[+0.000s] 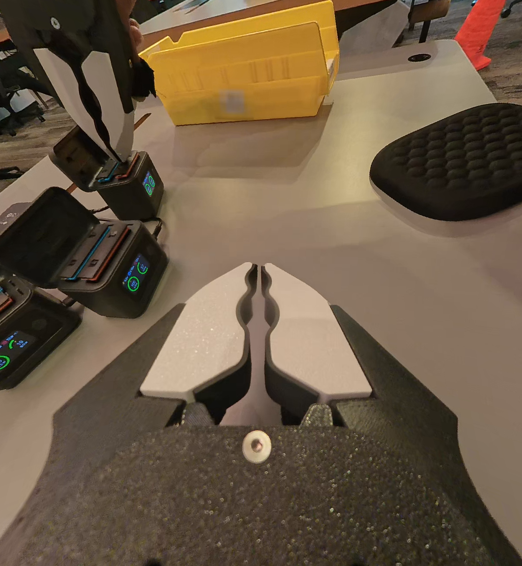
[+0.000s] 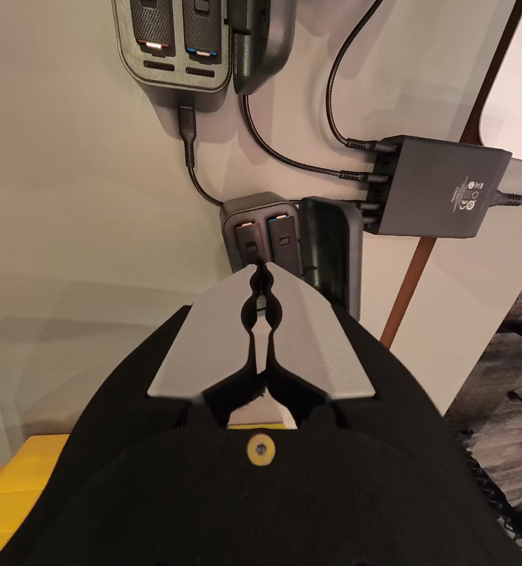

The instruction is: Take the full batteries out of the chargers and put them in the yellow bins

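The right gripper [image 2: 260, 266] reaches down onto the charger [image 2: 259, 232] nearest the yellow bin [image 1: 247, 73]. Its fingers [image 2: 223, 306] are nearly closed, pinching the top edge of the orange-marked battery [image 2: 249, 242], apparently to lift it straight out of its slot. The blue-marked battery [image 2: 284, 239] sits beside it in the same charger, whose lid [image 2: 327, 245] is flipped open to the side to give access. A second charger [image 2: 174, 46] farther along also holds two batteries, and cables [image 2: 284, 159] run from the chargers to a power hub [image 2: 437, 186].

The left gripper [image 1: 259, 268] hangs over bare bench [image 1: 284, 199], clenched with only a sliver between the tips and gripping nothing, probably waiting its turn. The yellow bin stands close behind the chargers, so the carry will be short. A black cushion [image 1: 464, 162] lies off to the side, out of the way.
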Demonstrator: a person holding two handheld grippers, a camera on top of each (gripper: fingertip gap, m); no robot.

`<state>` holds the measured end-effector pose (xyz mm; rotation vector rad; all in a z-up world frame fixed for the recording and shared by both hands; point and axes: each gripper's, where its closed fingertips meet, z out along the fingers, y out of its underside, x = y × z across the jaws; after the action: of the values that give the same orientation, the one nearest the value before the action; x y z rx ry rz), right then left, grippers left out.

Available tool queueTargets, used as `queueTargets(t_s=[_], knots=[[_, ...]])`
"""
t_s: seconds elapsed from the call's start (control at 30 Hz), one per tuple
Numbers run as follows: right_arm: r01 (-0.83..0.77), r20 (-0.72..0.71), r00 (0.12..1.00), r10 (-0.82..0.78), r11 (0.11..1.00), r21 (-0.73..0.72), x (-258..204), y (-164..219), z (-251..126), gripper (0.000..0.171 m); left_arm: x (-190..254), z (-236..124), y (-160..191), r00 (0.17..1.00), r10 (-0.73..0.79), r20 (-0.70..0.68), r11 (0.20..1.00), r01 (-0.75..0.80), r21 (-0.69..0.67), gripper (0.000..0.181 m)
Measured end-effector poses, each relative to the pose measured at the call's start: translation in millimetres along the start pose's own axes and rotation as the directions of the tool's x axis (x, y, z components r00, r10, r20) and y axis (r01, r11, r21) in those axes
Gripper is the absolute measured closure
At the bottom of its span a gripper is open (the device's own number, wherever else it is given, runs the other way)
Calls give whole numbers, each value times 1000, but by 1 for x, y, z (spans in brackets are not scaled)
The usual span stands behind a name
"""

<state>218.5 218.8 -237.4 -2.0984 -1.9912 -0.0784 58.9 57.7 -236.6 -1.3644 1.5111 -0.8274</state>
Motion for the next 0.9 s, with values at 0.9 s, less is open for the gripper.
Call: queueTargets(t_s=[0.9], knots=[[-330,-126,366,922,255,909,-61,-59,-95,171,-78,-40,-13,899,-88,429,992,41,118,181]])
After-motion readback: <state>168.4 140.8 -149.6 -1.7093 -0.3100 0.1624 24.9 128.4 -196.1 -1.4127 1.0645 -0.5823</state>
